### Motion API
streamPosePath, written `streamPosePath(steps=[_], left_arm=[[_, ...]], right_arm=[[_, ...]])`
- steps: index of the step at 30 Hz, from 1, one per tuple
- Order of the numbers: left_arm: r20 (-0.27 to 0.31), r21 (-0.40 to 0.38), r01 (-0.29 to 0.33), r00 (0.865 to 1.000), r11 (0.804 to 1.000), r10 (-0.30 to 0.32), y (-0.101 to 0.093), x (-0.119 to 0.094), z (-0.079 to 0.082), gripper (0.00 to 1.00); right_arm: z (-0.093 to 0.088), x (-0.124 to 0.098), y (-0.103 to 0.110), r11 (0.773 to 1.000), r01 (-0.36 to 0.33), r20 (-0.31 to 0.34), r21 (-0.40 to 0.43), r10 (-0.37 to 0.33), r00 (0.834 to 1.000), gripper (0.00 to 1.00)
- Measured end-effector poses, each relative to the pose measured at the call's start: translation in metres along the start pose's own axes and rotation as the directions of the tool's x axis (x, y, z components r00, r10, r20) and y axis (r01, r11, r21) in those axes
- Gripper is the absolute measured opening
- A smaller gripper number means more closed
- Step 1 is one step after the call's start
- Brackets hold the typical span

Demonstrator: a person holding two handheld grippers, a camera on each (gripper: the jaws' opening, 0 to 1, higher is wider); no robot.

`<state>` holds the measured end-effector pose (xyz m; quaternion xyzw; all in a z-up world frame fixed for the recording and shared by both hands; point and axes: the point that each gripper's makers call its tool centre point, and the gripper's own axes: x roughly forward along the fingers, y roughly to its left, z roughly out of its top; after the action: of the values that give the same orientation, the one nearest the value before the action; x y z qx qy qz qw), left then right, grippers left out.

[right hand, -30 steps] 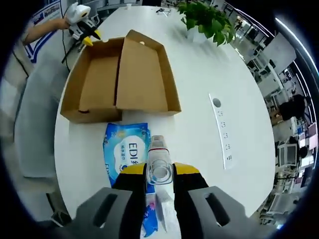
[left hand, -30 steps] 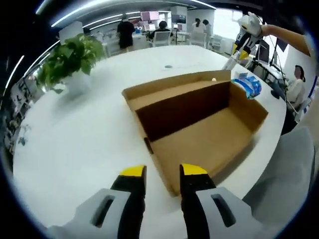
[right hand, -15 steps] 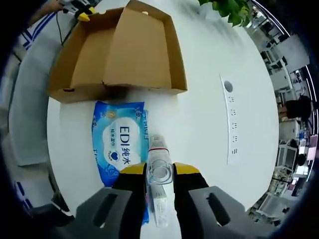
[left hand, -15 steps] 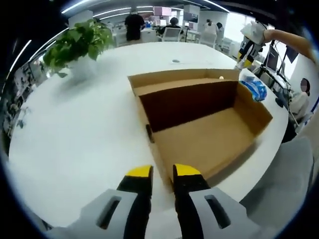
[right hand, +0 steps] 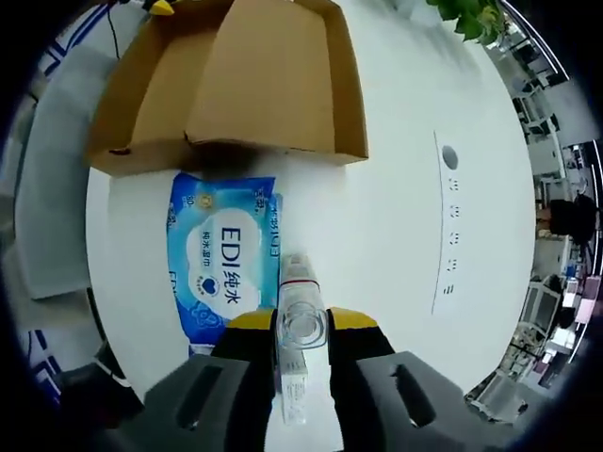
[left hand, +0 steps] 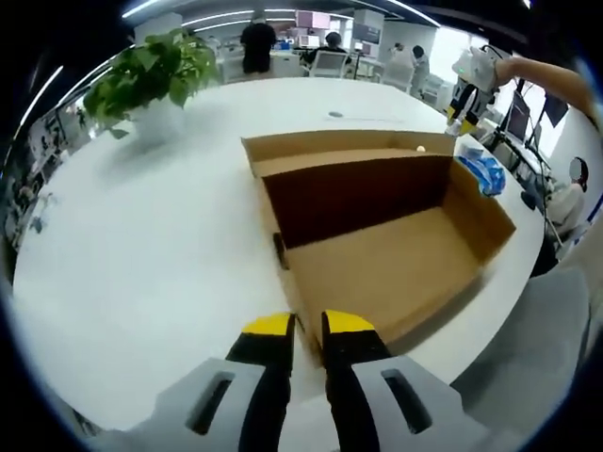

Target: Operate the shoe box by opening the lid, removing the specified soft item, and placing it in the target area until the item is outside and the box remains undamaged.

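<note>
Left gripper view looks low and close across the open box (left hand: 377,235) toward the far table (left hand: 141,245) edge. Right gripper view looks steeply down from the opposite side; both share box (right hand: 236,85) and table (right hand: 396,226).

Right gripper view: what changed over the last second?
Mostly the camera: the right hand-held gripper has moved, so the blue wipes pack and open shoe box loom larger. It stays shut on the clear tube. Pack and box unmoved on the white table.
</note>
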<state>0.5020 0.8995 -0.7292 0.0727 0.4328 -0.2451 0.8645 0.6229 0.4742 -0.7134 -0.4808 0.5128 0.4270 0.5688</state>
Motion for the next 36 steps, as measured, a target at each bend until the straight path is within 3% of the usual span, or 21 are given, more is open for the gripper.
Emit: streamPosePath(steps=[7,26,31,36], left_arm=[[-0.002,-0.006,0.004,1.000,1.000,-0.004,0.000,0.000,0.000,0.09],[-0.016,-0.021,0.001,1.000,1.000,-0.001,0.001,0.001,0.000,0.09],[-0.020,-0.038,-0.004,1.000,0.999,0.003,0.002,0.001,-0.001,0.08],[-0.030,-0.047,-0.010,1.000,0.999,0.008,0.002,0.001,-0.002,0.08]], right_arm=[[0.002,0.000,0.005,0.999,-0.042,-0.003,-0.002,0.042,0.999,0.17],[0.001,-0.005,-0.006,1.000,-0.002,0.025,0.025,0.001,1.000,0.20],[0.011,-0.019,-0.012,0.998,0.033,0.082,0.047,-0.037,0.996,0.25],[0.036,-0.032,-0.010,0.992,0.035,0.184,0.122,-0.057,0.981,0.25]])
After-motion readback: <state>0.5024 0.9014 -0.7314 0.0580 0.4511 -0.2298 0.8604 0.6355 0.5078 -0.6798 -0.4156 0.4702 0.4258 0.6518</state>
